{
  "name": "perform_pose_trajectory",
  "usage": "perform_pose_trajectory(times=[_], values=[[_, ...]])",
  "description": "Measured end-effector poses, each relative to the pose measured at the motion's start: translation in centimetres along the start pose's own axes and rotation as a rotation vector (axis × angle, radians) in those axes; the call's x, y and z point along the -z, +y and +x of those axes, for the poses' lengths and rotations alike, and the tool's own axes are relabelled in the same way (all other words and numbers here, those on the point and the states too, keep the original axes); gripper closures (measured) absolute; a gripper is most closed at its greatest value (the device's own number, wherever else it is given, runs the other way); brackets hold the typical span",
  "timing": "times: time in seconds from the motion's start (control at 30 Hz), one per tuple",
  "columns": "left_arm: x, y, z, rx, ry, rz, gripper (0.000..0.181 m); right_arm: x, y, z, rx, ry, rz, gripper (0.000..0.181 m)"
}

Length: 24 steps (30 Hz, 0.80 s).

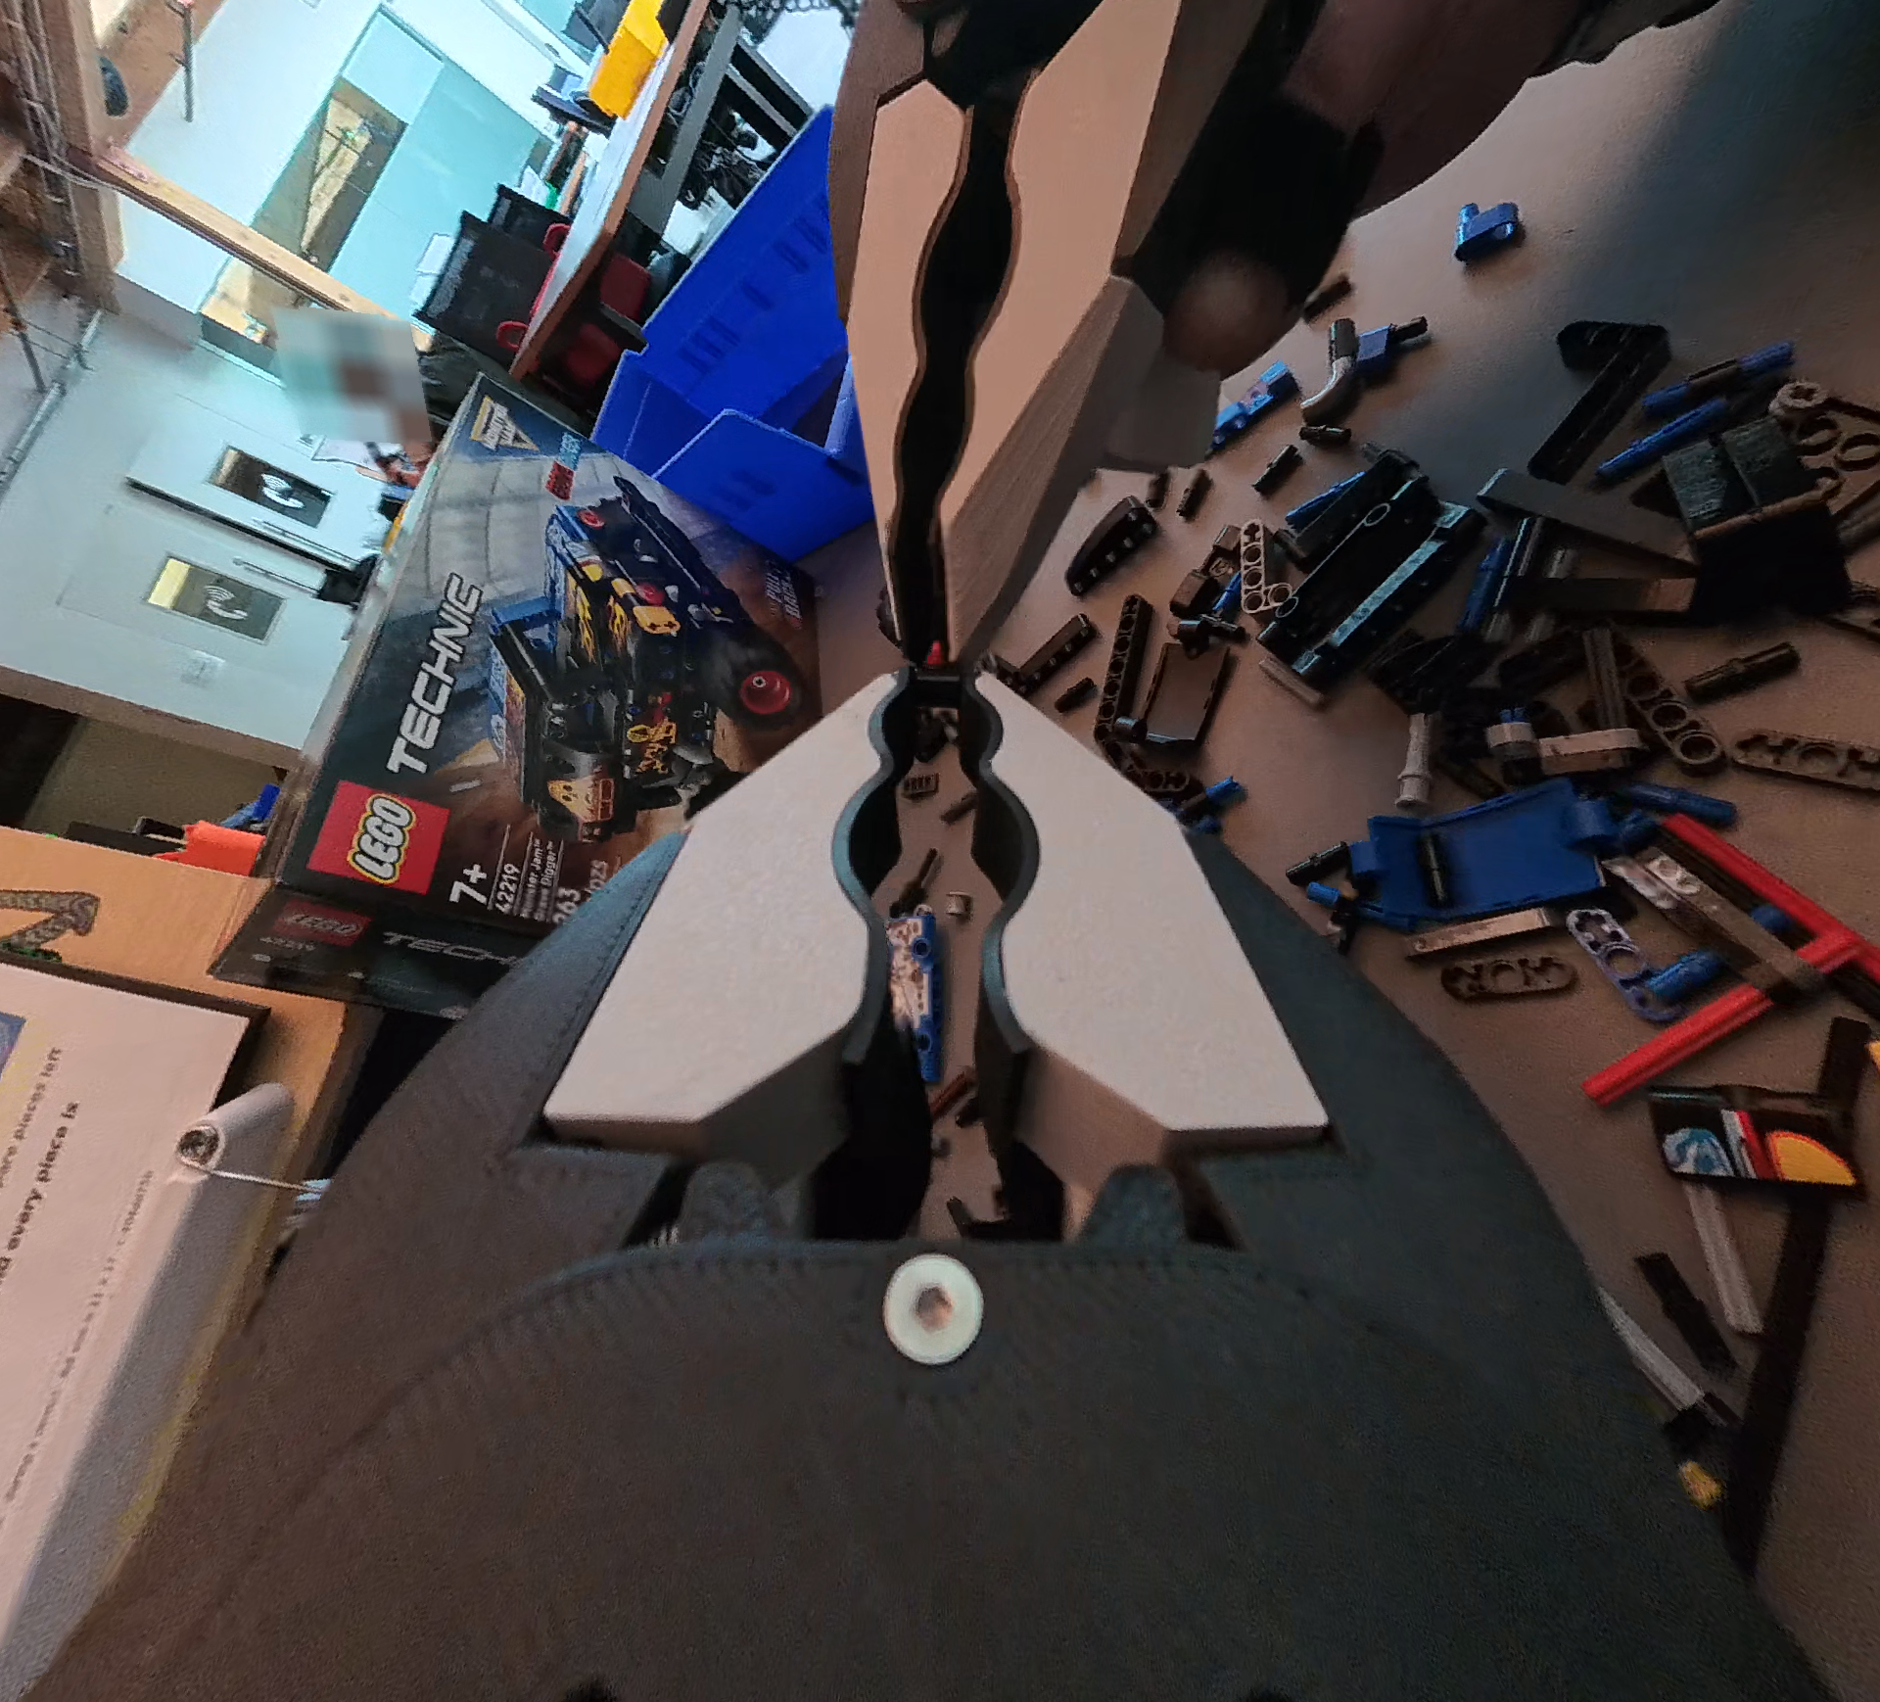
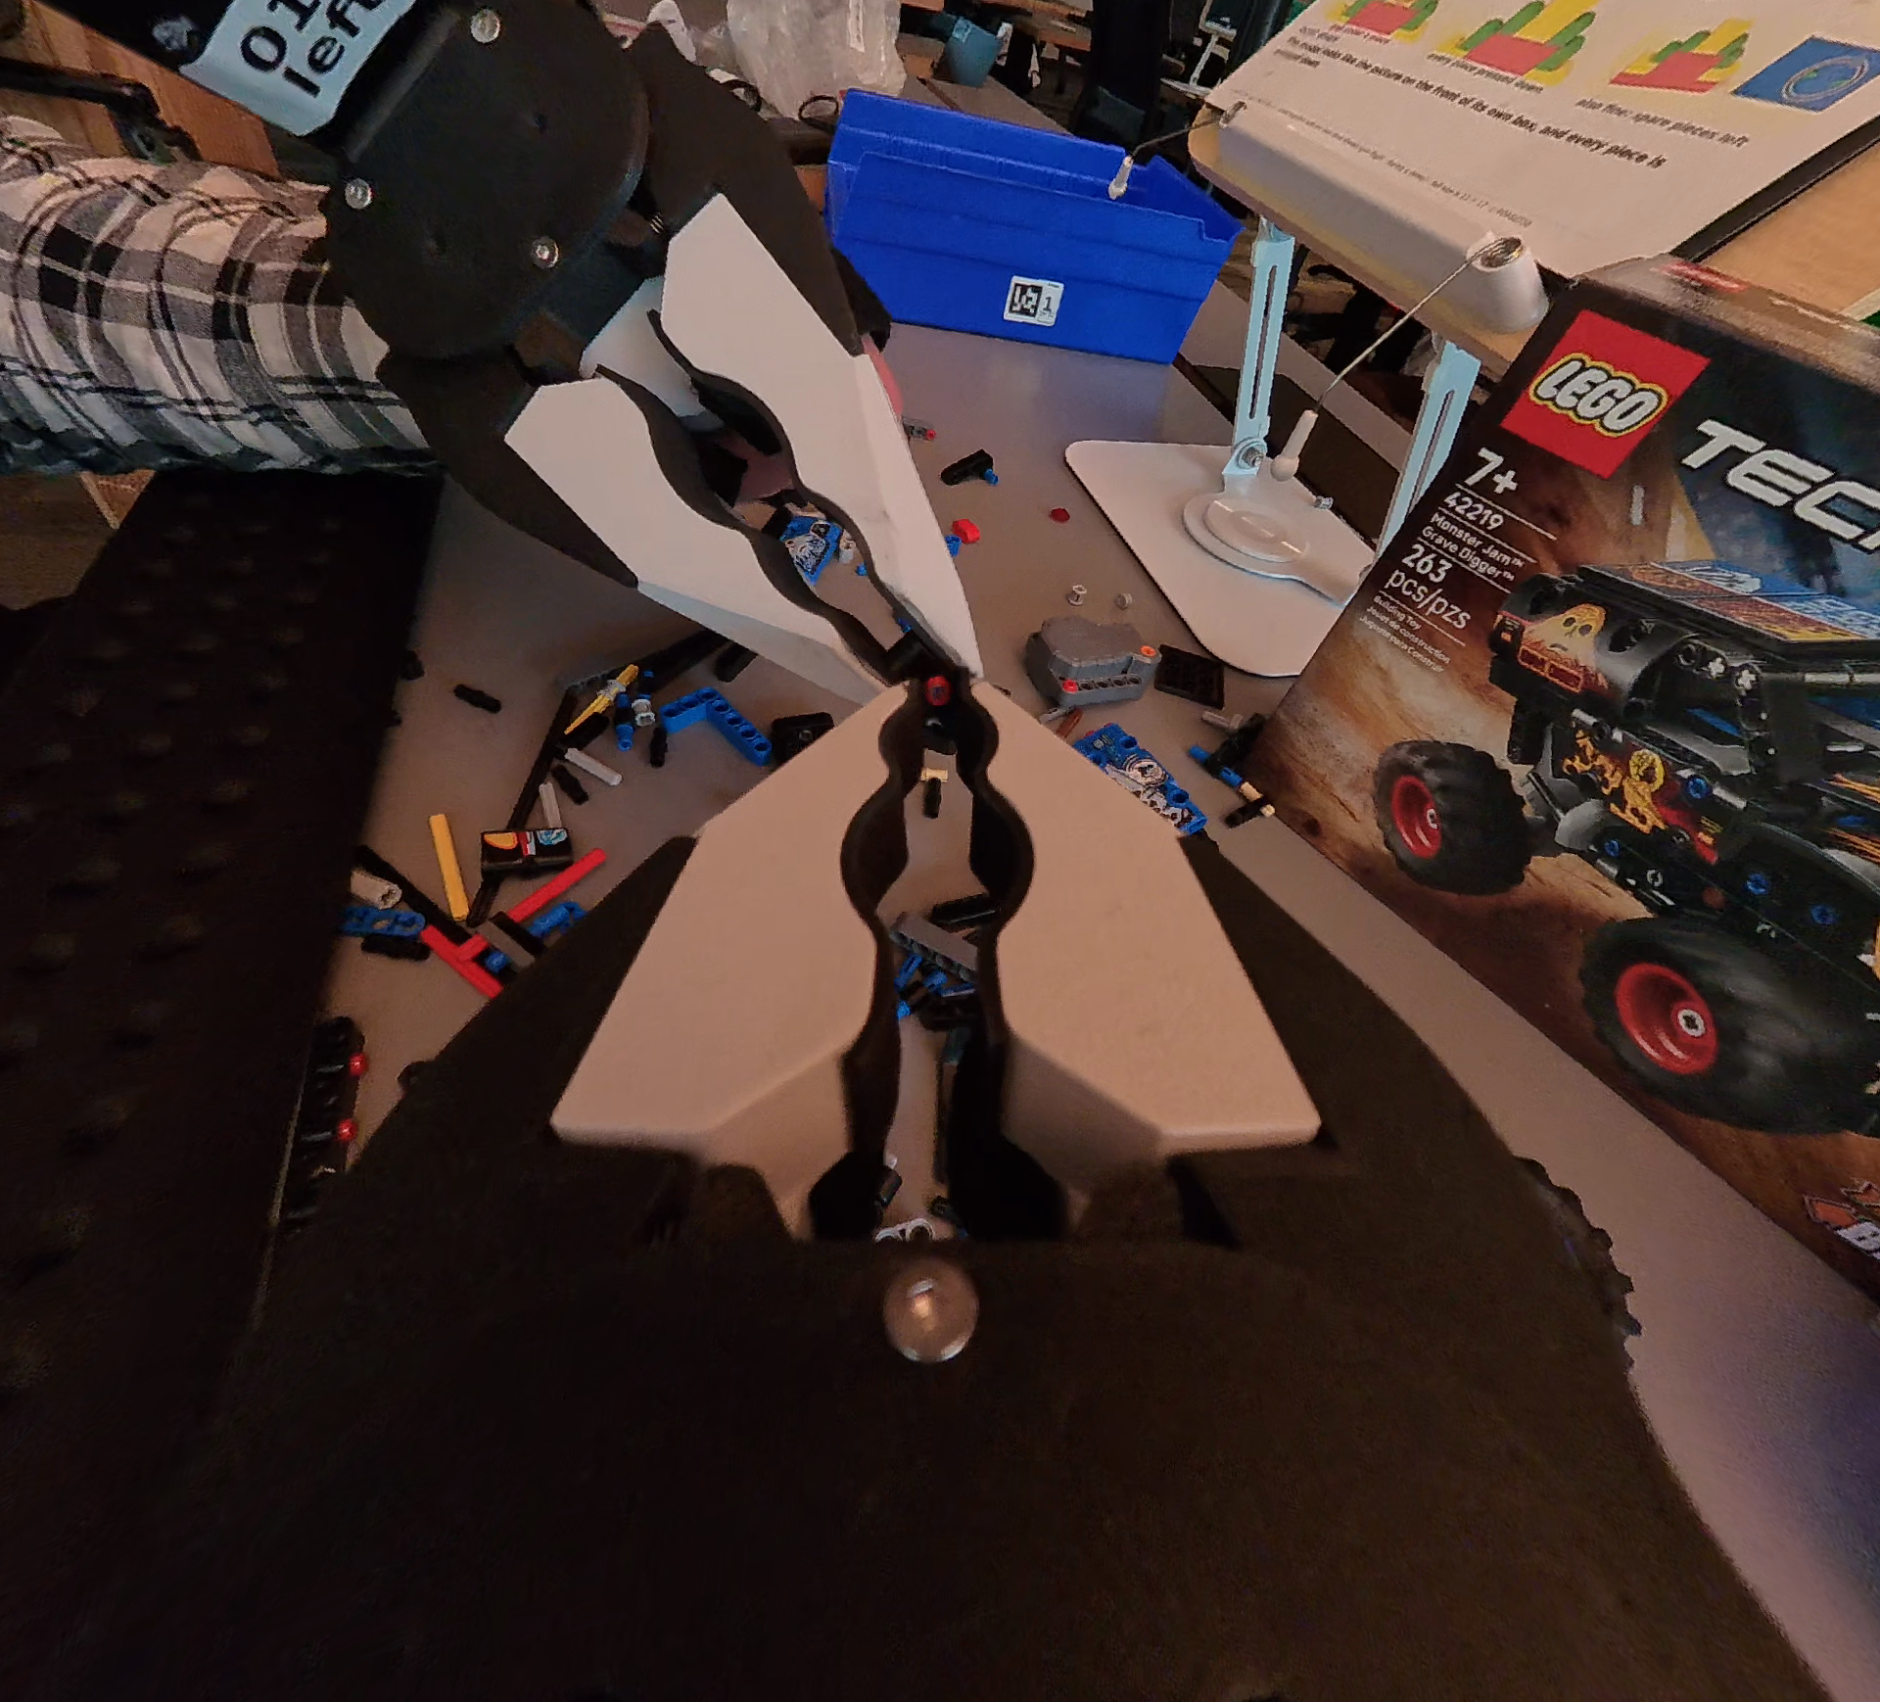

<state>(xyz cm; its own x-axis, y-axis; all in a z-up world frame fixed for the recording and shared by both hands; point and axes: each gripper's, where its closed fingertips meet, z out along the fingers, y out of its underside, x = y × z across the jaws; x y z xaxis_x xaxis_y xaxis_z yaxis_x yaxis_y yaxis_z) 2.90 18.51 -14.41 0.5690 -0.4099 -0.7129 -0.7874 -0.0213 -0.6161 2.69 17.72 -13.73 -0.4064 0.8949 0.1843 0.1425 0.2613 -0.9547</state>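
Above the strewn bricks (image 2: 570, 839), both grippers (image 1: 934, 682) (image 2: 934, 707) pinch one tiny, stiff, slippery black-and-red piece (image 2: 931, 687) at their tips.

We see a smooth grey table (image 2: 1017, 392) strewn with small black, blue and red plastic building pieces (image 2: 702, 717). Behind them sits a blue plastic bin (image 2: 1017, 229); right of the bin stand a white stand base (image 2: 1200, 534) and a printed cardboard toy box (image 2: 1587, 737).
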Motion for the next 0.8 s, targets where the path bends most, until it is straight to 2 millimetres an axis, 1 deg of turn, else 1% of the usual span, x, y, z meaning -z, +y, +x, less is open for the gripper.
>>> perform_pose_trajectory(times=[0.3, 0.43, 0.47, 0.53, 0.6, 0.67, 0.73, 0.77, 0.8], values=[[0.0, -0.1, 0.1, -0.012, -0.006, -0.013, 0.176, 0.1, 0.0, -0.1, 0.037, 0.015, -0.010, 0.181], [0.0, 0.2, 0.3, -0.022, 0.003, -0.037, 0.176, 0.1, 0.3, -0.2, 0.055, 0.017, -0.034, 0.181], [0.0, 0.3, 0.2, -0.032, 0.002, -0.045, 0.176, 0.1, 0.2, -0.2, 0.050, 0.015, -0.027, 0.181], [0.1, 0.4, 0.3, -0.030, 0.012, -0.049, 0.176, 0.4, -0.7, -0.5, 0.018, -0.012, 0.021, 0.181], [0.2, 0.2, 0.0, -0.021, -0.002, -0.030, 0.176, 0.4, -0.2, -0.4, 0.032, -0.007, -0.011, 0.181], [0.5, -0.1, -0.4, 0.009, -0.003, -0.008, 0.176, 0.3, -0.1, 0.0, 0.005, -0.001, -0.005, 0.181], [0.5, -0.1, -0.1, 0.102, 0.057, 0.014, 0.175, 0.8, -0.4, 0.5, 0.005, 0.012, 0.020, 0.181], [0.5, -0.3, 0.1, 0.176, 0.094, 0.042, 0.176, 1.0, -0.6, 0.7, 0.052, 0.040, 0.026, 0.174], [0.6, -0.4, -0.1, 0.255, 0.120, 0.072, 0.176, 1.0, -0.5, 0.8, 0.106, 0.073, 0.004, 0.161]])
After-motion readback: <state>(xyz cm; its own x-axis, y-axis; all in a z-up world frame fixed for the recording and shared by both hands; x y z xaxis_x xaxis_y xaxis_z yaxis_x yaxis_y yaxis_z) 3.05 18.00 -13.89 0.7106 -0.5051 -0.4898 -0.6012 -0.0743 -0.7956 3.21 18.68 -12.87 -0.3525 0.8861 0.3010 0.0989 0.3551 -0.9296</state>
